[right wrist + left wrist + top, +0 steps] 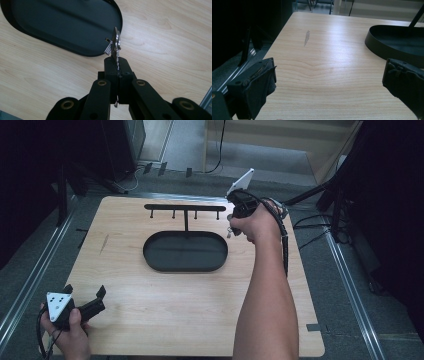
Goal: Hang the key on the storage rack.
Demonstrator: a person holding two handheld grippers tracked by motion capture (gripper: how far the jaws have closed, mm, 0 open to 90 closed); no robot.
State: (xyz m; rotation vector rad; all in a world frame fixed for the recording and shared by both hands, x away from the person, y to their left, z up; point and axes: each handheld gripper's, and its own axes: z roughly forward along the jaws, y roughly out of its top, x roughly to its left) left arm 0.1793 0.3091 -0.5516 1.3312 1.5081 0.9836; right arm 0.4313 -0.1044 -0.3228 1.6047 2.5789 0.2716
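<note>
Keys (115,46) sit clamped in your right gripper (117,65) above the tray's (75,51) right end, none hung on the hook rack (185,208) yet, while your left gripper (85,292) rests open and empty.

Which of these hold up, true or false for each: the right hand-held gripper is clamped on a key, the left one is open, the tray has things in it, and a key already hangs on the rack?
1. The right hand-held gripper is shut on a metal key. True.
2. The left hand-held gripper stands open with nothing between its jaws. True.
3. The black oval tray holds several items. False: its inside looks bare.
4. A key already hangs on the hook rack. False: its pegs look bare.
5. The left hand-held gripper sits over the tray. False: it is near the table's front left corner.
</note>
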